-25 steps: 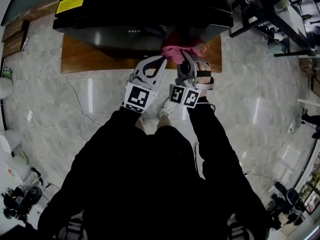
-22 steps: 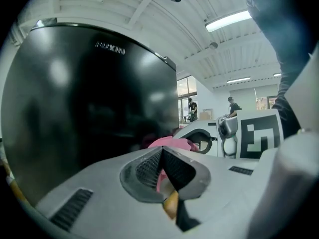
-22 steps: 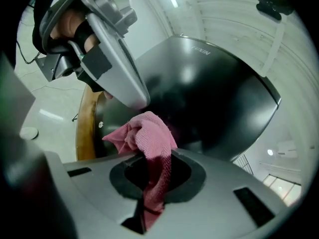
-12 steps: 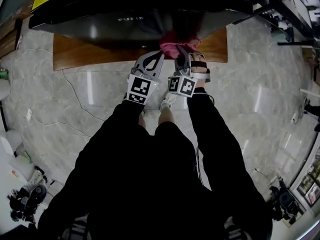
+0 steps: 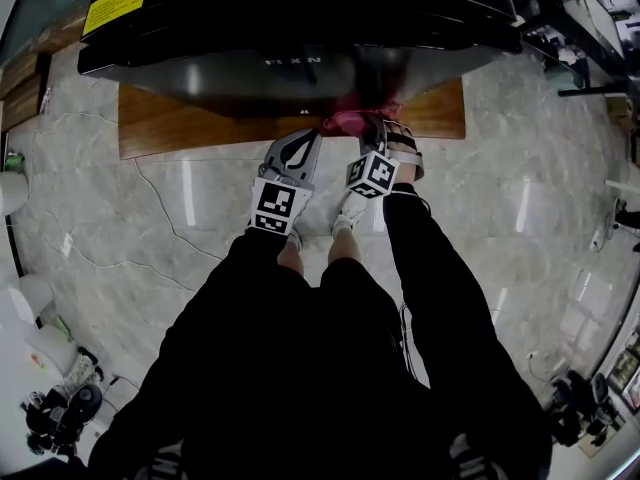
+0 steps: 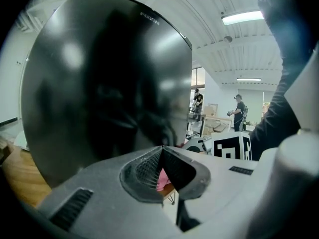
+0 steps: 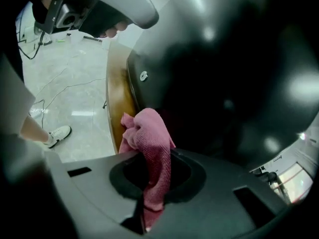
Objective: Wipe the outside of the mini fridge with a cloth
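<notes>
A glossy black mini fridge [image 5: 300, 28] stands on a low wooden platform [image 5: 190, 128] over a pale marbled floor [image 5: 150, 228]. The right gripper [image 7: 149, 183] pinches a pink cloth [image 7: 149, 138] at the fridge's lower front. The left gripper [image 6: 160, 156], jaws together and empty, is just beside it.

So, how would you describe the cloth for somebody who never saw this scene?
Find the glossy black mini fridge on a wooden board on the marble floor. At its front, the right hand-held gripper is shut on a crumpled cloth. It is the only pink, soft thing there.
</notes>
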